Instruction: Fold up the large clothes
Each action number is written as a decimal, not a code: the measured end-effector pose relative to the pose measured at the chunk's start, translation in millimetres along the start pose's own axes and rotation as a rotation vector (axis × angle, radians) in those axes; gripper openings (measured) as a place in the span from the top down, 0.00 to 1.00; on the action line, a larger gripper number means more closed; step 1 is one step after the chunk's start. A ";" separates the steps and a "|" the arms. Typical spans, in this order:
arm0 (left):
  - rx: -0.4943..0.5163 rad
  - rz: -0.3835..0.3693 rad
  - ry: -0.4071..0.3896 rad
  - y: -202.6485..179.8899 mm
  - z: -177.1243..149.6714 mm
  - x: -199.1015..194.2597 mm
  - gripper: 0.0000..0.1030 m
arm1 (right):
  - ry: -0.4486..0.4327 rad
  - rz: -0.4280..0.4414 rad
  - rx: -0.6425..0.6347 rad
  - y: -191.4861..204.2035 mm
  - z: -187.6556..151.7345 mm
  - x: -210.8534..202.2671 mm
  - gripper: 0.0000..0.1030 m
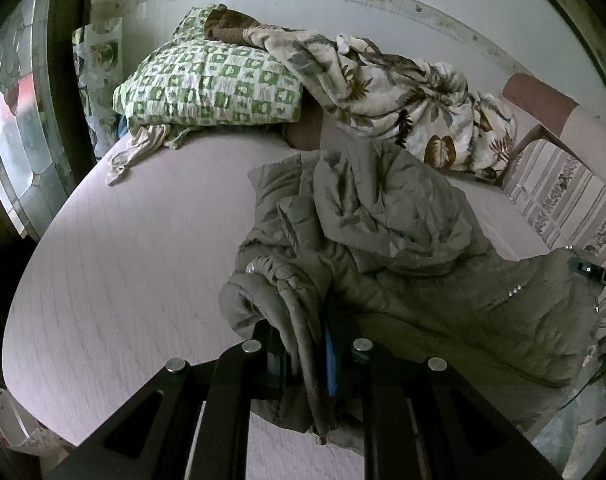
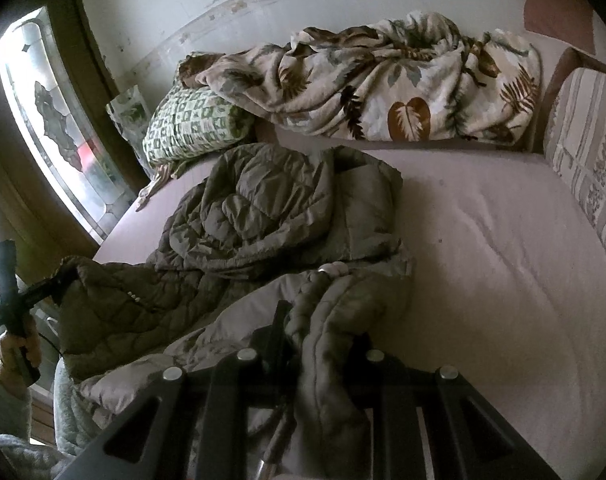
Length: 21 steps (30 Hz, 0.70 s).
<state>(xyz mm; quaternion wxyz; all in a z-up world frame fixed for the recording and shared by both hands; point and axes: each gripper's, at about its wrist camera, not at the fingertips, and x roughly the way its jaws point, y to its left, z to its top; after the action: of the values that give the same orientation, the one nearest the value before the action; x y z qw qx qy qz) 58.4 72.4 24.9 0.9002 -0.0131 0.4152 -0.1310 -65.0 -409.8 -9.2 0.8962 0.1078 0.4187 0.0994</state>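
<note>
An olive-green quilted jacket lies crumpled on the pink bed sheet. My left gripper is shut on a gathered edge of the jacket near its cuff. In the right wrist view the jacket spreads across the bed's left half. My right gripper is shut on another bunched edge of it, near the front of the bed. The left gripper also shows at the far left of the right wrist view, lifting a jacket corner. The right gripper's body shows at the right edge of the left wrist view.
A green checked pillow and a leaf-print blanket lie along the wall at the back. A striped upholstered armrest bounds the bed on the right. A stained-glass door stands at the left.
</note>
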 end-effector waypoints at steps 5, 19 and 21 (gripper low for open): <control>0.005 0.010 -0.012 -0.9 11.9 5.3 0.86 | -0.002 -0.010 -0.002 -3.6 10.9 4.8 0.81; -0.014 0.015 -0.032 0.5 51.5 21.4 0.86 | -0.027 -0.027 -0.010 -3.5 48.2 18.7 0.81; -0.014 0.020 -0.035 -0.1 58.0 24.4 0.86 | -0.029 -0.030 -0.009 -4.2 53.2 20.4 0.81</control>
<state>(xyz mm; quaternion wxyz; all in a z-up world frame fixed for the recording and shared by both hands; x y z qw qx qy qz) 117.1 61.4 44.8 0.9085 -0.0174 0.4002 -0.1190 -10.7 -414.2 8.0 0.9040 0.0989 0.4068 0.0863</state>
